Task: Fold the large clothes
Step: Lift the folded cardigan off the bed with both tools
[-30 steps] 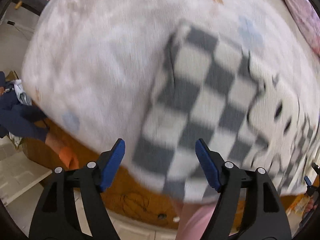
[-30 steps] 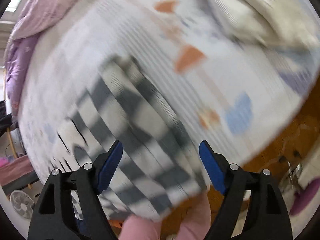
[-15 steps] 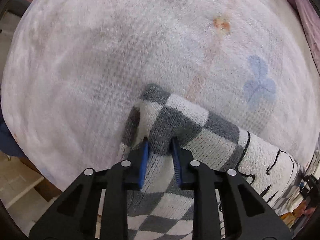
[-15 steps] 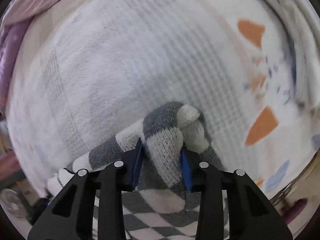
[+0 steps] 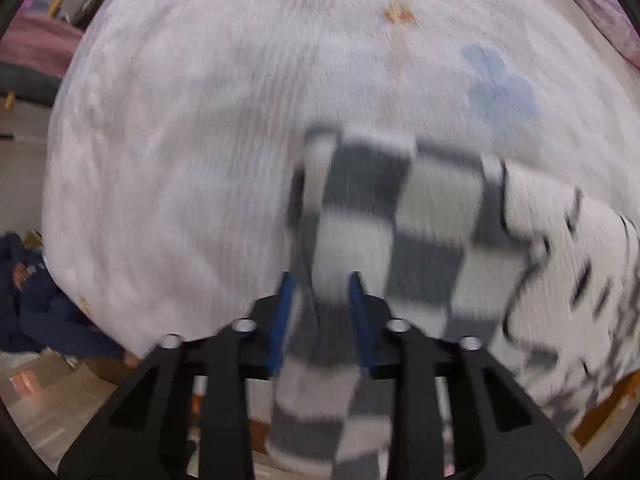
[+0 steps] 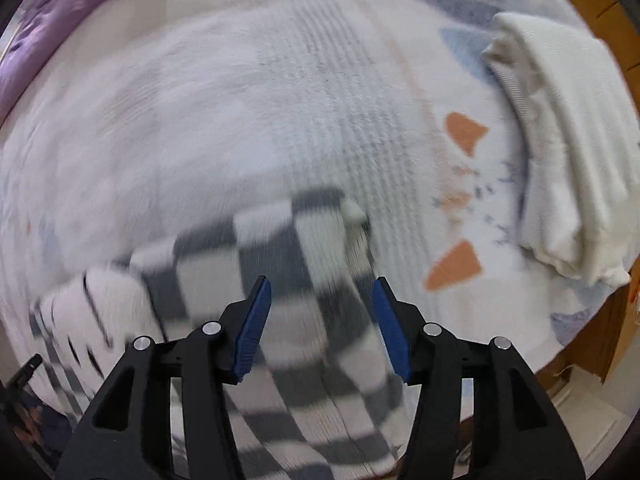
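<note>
The pale bedspread (image 6: 224, 120) lies bare ahead of both grippers, giving open room across its middle. The checkered knit garment (image 6: 288, 248) fills the near edge. A folded white cloth (image 6: 560, 140) occupies the bed's right corner; purple bedding (image 6: 48, 32) bounds the far left. Off the left edge sits a dark blue heap (image 5: 36, 312), possibly clothing, though blurred.

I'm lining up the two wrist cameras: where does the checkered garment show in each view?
Left wrist: checkered garment centre to lower right, pinched in the left gripper.
Right wrist: checkered garment lower centre-left, between the right gripper's opening jaws.
Shared landmark: the white patterned bedspread beneath.
</note>
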The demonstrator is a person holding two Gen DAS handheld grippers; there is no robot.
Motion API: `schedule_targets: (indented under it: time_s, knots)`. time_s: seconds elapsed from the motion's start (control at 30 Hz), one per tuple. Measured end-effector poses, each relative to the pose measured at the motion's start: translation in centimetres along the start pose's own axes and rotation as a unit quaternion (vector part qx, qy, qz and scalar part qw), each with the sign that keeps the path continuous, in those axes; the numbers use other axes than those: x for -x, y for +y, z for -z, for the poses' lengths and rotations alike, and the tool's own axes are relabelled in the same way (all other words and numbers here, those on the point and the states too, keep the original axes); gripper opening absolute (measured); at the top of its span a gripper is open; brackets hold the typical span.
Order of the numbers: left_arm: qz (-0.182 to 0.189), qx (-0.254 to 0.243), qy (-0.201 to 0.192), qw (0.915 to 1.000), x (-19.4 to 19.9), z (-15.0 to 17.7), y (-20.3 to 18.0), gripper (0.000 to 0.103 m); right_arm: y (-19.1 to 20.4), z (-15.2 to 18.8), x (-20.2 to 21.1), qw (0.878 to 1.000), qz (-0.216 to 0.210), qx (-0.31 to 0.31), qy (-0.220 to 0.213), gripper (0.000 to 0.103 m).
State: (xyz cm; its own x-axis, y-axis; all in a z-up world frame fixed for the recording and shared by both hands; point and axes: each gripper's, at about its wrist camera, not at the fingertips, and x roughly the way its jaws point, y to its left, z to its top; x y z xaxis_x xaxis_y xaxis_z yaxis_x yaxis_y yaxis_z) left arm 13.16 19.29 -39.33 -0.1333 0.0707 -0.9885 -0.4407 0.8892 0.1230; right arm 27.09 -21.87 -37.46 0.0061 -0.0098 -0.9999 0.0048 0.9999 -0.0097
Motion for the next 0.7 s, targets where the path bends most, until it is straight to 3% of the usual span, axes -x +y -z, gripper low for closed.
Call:
schedule_targets:
  time_s: [0.07,0.17,0.23,0.27,0.37,0.47,0.57,0.7]
  knots:
    - [0.022,0.009,0.017,0.9996,-0.5,2.5,0.2,0.019,-0.1,2.1,-0.6,0.999,-0.034,0.004,0.017,0.034]
    - [0.03,0.014,0.061,0.9976,-4.3,6.0,0.2,0.006,-1.2,6.6,-6.1,0.995,-0.028,0.001,0.093,0.035]
    - [0.026,0.017,0.065,0.9974,-6.1,7.9,0.4,0.005,-2.4,8.7,-6.9,0.997,-0.068,-0.01,0.047,0.036]
    - [0.023,0.009,0.044,0.9987,-5.6,8.4,0.3,0.005,-2.4,8.9,-6.5,0.996,-0.065,-0.011,0.053,0.036]
    - [0.013,0.004,0.052,0.9985,-4.3,9.6,0.2,0.005,-2.5,9.7,-5.0,0.992,-0.047,-0.032,0.109,0.035]
    - [0.003,-0.01,0.044,0.999,-4.1,11.5,0.2,0.005,-2.2,13.2,-6.1,0.991,0.003,0.04,0.131,0.034]
    - [-0.005,-0.01,0.05,0.9987,-5.1,12.6,0.3,0.005,-2.0,16.1,-7.1,0.989,0.033,0.061,0.127,0.034]
    - [-0.015,-0.035,0.057,0.9976,-3.1,13.2,-0.4,0.005,0.0,16.7,-5.8,0.985,0.068,0.073,0.14,0.032]
